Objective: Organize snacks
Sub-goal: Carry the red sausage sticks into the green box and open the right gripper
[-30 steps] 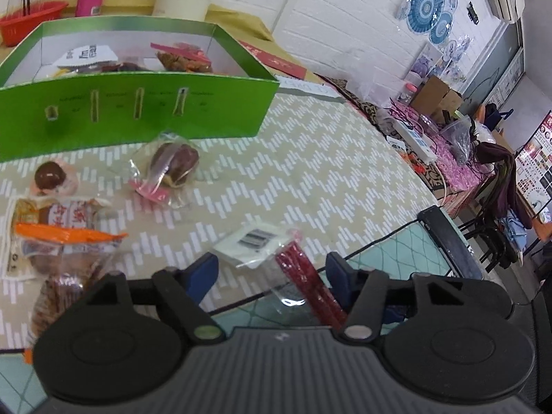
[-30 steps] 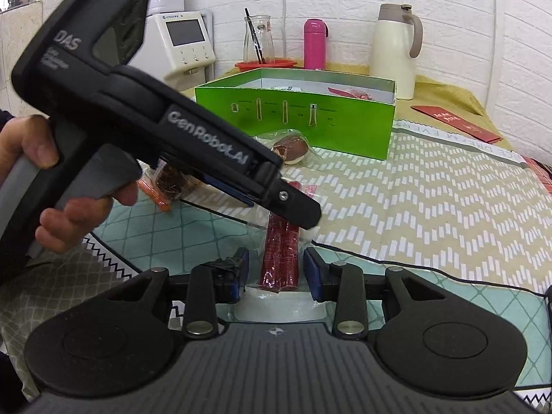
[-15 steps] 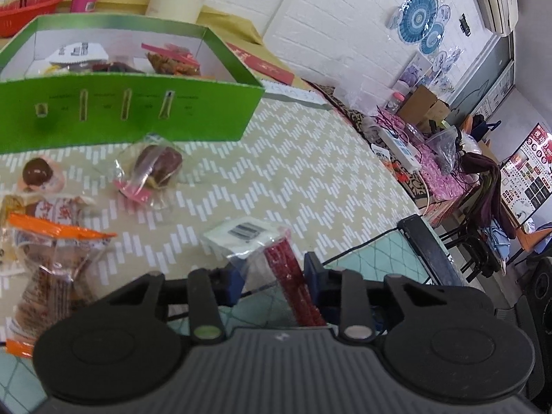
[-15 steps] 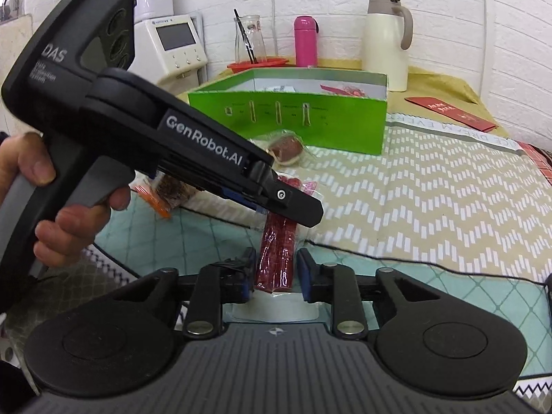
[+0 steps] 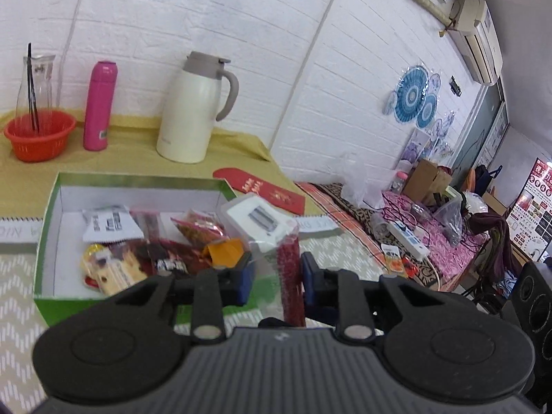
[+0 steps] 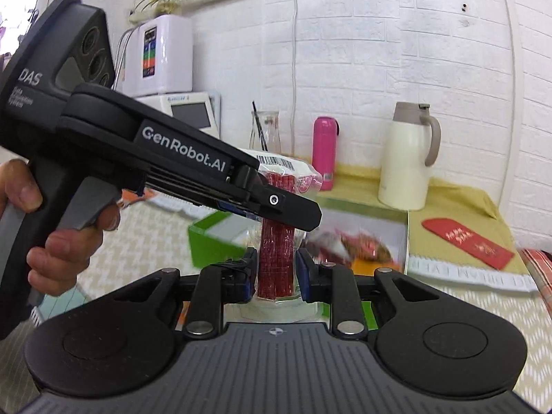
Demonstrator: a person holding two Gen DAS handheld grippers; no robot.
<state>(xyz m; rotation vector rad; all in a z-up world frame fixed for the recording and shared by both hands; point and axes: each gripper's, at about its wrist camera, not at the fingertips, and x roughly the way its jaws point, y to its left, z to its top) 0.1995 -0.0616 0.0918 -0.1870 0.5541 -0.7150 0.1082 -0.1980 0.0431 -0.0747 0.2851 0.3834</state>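
A clear packet of red sticks with a white barcode label is held upright in the air between both grippers. My left gripper is shut on the packet, and it shows from the side in the right wrist view. My right gripper is shut on the packet's lower end. The open green box lies just beyond and below, holding several wrapped snacks. In the right wrist view the box is partly hidden behind the left gripper.
Behind the box stand a white thermos jug, a pink bottle and a red basket with a glass carafe. A red envelope lies right of the box. A cluttered side table is far right.
Both grippers have lifted the red-stick packet off the table and carried it toward the green box. The left gripper closed on the packet and now looks down into the box.
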